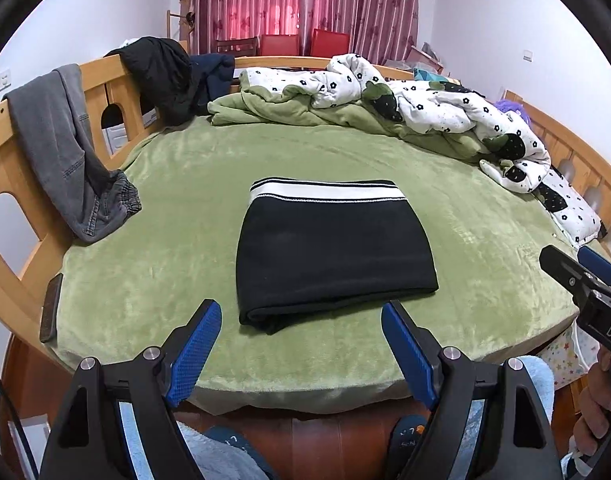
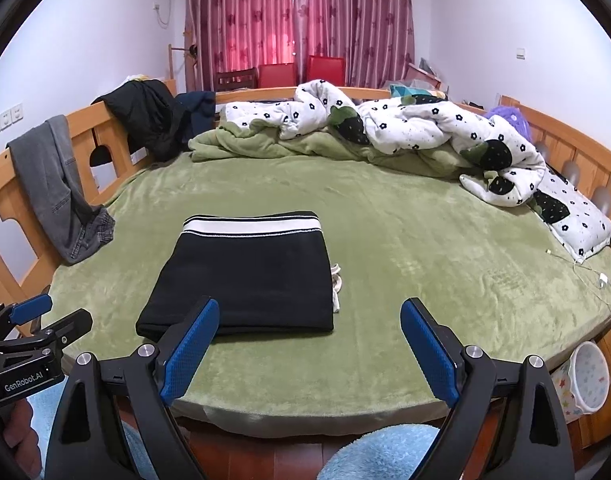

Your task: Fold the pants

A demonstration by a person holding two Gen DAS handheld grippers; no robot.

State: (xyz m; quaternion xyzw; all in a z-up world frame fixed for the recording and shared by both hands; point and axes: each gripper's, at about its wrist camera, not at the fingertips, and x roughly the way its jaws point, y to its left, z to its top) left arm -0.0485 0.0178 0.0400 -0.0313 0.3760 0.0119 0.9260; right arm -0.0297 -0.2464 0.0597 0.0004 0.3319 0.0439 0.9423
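Note:
Black pants with a white striped waistband lie folded into a compact rectangle on the green bed, waistband at the far side. They also show in the right wrist view, with a bit of white drawstring sticking out at their right edge. My left gripper is open and empty, just short of the pants' near fold. My right gripper is open and empty, to the right of the pants near the bed's front edge. The right gripper also shows in the left wrist view.
Grey jeans hang over the wooden bed rail at left. A black jacket lies at the back left. A flowered quilt is bunched along the far and right side. A charger cable lies at right. A dark phone lies at the bed's left edge.

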